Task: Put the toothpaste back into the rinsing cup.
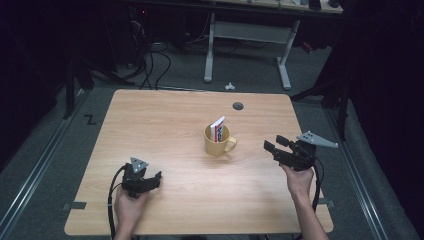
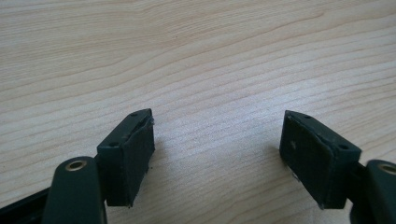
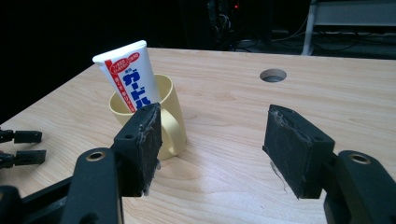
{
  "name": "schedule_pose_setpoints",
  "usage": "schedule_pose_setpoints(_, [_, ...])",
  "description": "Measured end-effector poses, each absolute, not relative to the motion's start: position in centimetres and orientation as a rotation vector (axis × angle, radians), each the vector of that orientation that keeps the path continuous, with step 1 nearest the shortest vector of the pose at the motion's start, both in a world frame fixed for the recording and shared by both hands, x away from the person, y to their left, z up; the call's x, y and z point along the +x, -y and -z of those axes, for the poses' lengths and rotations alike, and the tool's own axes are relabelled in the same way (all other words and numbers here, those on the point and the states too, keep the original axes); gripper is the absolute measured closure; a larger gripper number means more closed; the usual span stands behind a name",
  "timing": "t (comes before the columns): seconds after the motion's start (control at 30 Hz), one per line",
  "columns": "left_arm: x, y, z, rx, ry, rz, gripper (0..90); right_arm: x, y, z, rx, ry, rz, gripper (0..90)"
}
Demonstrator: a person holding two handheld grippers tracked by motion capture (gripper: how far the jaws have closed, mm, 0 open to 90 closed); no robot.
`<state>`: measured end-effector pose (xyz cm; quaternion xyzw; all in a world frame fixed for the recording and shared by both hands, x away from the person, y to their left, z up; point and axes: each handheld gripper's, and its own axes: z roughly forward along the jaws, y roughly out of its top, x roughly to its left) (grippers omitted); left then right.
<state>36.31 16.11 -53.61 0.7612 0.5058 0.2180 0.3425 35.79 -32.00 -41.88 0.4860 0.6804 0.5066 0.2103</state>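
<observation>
Mug [image 1: 217, 141], yellow, upright mid-bench [image 1: 165, 120], handle toward right gripper | toothpaste tube [image 1: 217, 129] stands tilted inside mug, flat end up | right gripper [image 1: 274, 144] jaws apart, nothing between them, near mug handle, not touching | left gripper [image 1: 156, 177] jaws wide apart, empty, low over bare bench, well apart from mug

A pale yellow mug [image 3: 163, 112] holds a white tube [image 3: 128, 77] with a red stripe and blue lettering. The surface [image 1: 165, 130] is light wood-grain; each claw looks black.
</observation>
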Motion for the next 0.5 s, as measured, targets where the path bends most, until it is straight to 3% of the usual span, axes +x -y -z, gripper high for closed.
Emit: schedule_pose_setpoints(0.5, [36.3, -16.1, 53.6, 1.979, -1.315, -0.567, 26.7, 34.9, 32.6, 43.3, 1.389, -1.882, -1.386, 38.3])
